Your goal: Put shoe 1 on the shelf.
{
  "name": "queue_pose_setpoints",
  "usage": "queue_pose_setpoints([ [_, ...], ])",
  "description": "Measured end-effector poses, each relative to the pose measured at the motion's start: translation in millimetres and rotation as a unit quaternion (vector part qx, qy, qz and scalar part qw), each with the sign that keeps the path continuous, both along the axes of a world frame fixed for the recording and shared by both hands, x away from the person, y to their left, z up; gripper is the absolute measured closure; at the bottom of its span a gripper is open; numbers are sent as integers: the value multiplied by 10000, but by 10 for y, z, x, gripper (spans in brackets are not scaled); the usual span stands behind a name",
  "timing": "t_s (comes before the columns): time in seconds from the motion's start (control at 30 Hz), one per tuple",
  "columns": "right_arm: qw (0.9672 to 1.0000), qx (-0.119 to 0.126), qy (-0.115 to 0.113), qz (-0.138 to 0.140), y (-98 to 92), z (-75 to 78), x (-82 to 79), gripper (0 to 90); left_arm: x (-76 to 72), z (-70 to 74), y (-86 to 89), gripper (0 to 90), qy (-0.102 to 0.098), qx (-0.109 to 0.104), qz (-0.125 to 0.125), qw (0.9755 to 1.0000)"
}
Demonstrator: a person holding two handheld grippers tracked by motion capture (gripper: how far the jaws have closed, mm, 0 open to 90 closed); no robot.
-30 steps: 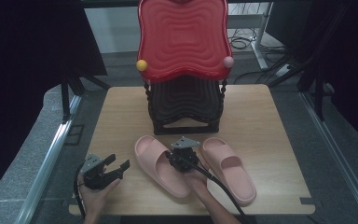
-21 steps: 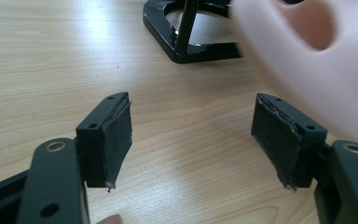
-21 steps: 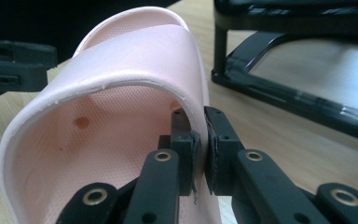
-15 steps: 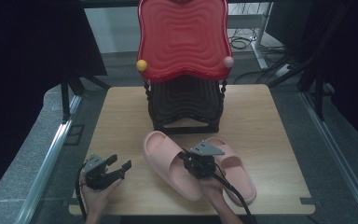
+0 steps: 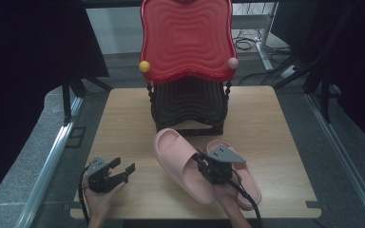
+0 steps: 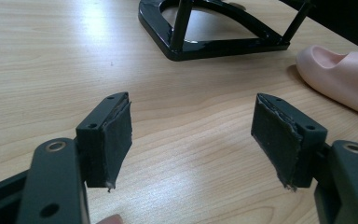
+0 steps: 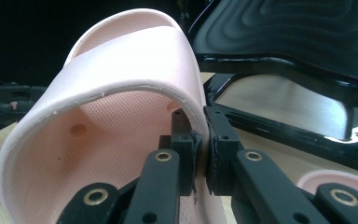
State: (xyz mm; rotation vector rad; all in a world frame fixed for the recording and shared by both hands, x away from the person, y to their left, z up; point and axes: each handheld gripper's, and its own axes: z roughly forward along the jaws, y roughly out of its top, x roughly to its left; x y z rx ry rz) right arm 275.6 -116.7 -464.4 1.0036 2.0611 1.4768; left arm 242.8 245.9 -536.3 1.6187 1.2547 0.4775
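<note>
slipper in hand: a pale pink, soft foam slide slipper (image 5: 183, 164), its toe end tipped up off the light wood desk (image 5: 123, 123), just in front of the black wavy-shelved rack with the red top tray (image 5: 187, 102)
right gripper (image 7: 200, 154): jaws pinched nearly together on the slipper's strap edge, one pad inside and one outside
left gripper (image 6: 191, 140): jaws wide apart with nothing between them, parked low over the desk, well left of the slipper
weight: looks really light to me, one pinch is carrying it with no obvious sag
stiffness: squishy foam, the strap seems to flex a bit under the pads, so I'd expect wobble if swung around
slip: the matte, dimpled inside should grip fine, not a slick surface
fragile: nah, a drop shouldn't hurt it
best hold: the strap wall where it's thin enough to fit, close to the sole so it twists less; the thick sole looks too wide
other slipper: the matching pink foam slide (image 5: 244, 178) lies flat on the desk just beside the held one, on its right
</note>
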Motion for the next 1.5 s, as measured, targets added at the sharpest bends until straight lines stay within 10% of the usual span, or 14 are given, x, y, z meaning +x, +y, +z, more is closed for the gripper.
queue_pose_setpoints([
  [0.9,9948,622,-770,-228,-161,594,-58,838,10,-12,4,289,14,-20,11,10000],
  [1.5,9907,825,-997,-415,-17,1112,237,838,14,-16,12,289,20,-21,15,10000],
])
